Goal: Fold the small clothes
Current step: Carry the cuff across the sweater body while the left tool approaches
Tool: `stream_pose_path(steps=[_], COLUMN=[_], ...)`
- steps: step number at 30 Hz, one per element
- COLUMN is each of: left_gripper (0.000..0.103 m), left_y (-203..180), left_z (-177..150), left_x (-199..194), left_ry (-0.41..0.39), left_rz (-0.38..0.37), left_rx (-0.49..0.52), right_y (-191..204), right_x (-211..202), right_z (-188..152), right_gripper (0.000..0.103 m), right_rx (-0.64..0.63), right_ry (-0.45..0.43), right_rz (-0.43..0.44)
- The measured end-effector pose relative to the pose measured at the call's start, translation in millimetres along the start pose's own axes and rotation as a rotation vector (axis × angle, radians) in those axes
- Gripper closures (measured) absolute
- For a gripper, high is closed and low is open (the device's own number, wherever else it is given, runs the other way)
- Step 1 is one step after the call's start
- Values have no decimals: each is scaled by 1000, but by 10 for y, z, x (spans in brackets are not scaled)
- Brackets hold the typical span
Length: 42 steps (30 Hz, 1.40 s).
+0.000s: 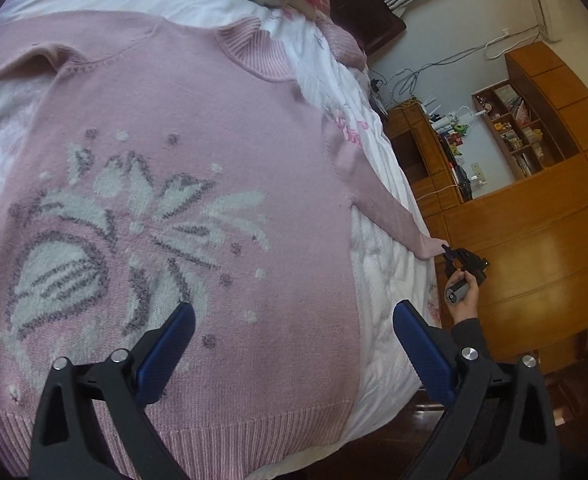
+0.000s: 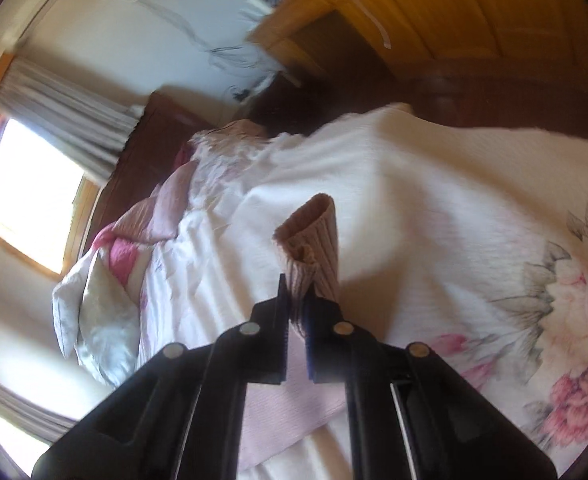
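Note:
A pink knit sweater [image 1: 197, 128] with a white and grey flower pattern lies flat, front up, on the bed. Its right sleeve [image 1: 390, 204] stretches out to the bed's edge. My left gripper [image 1: 294, 320] hovers open above the sweater's lower hem, nothing between its blue fingers. In the left wrist view my right gripper [image 1: 450, 254], held in a hand [image 1: 464, 300], is shut on the sleeve's end. The right wrist view shows the ribbed cuff [image 2: 314, 236] pinched in my right gripper [image 2: 296, 300] and sticking up past the fingertips.
A white floral bedspread [image 2: 454, 208] covers the bed, with pillows [image 2: 105, 312] at its head by a window [image 2: 25, 192]. Wooden cabinets and shelves [image 1: 534, 184] stand close beyond the bed's right edge. Dark wooden bed frame [image 1: 398, 436] borders the mattress.

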<state>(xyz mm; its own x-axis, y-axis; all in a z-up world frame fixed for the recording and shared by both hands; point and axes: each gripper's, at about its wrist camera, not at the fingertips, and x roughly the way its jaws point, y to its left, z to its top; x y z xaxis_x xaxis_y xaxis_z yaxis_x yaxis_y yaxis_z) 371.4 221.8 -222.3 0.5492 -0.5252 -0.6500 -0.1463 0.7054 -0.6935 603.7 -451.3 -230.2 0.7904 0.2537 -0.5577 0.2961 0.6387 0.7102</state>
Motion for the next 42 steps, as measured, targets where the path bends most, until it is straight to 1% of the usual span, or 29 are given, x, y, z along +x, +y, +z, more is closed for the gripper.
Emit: stream_pose_path(steps=[3,5,6,10,12,14,17,19,21,24,26,29,31,35,37,39,41,42], left_gripper=[4,3,3,3,3,3,4,4,4,4,4,4,4,4,4,4,4,4], left_y=[52,65,47,-101,-129,-103,-91,-129,-192,-300,-367,-426,-435,-406,-394,-358,-294,-253], left_z=[79,128,149,284,382,498,674,798,926,1128,1259,1427,1513,1602,1641,1688,1736,1753], left_x=[68,131,143,69,54,81,174,221,264,385,500,746,921,1297,1464,1614,1785,1876], left_ry=[35,52,45,-45,-53,-34,-8,-16,-38,-43,-32,3,30,98,127,137,155,164], left_rz=[-50,-59,-49,35,67,50,32,9,-11,-50,-78,-91,-97,-168,-205,-238,-264,-266], left_rx=[-65,-92,-84,19,23,-5,-32,-29,-22,-11,-5,-3,-13,-46,-68,-97,-148,-177], right_y=[496,843,1023,1639,1888,2117,2452,2673,2805,2967,3001,2975,2883,2743,2681,2651,2621,2601], right_x=[-86,-132,-170,-237,-250,-235,-192,-123,-39,190,388,685,868,1082,1127,1095,995,919], right_z=[-119,-248,-335,-663,-840,-1017,-1347,-1610,-1916,-2353,-2639,-3096,-3353,-3790,-3913,-3948,-3950,-3928], right_gripper=[98,98,98,98,98,98,98,98,98,98,98,98,98,98,96,87,78,76], right_rx=[-107,-185,-228,-347,-394,-426,-496,-556,-613,-680,-711,-794,-833,-930,-966,-992,-987,-978], right_ry=[9,16,18,42,66,94,132,150,177,226,274,329,372,429,448,450,462,458], right_rz=[45,74,85,142,152,177,188,180,175,156,132,61,19,-60,-77,-75,-59,-54])
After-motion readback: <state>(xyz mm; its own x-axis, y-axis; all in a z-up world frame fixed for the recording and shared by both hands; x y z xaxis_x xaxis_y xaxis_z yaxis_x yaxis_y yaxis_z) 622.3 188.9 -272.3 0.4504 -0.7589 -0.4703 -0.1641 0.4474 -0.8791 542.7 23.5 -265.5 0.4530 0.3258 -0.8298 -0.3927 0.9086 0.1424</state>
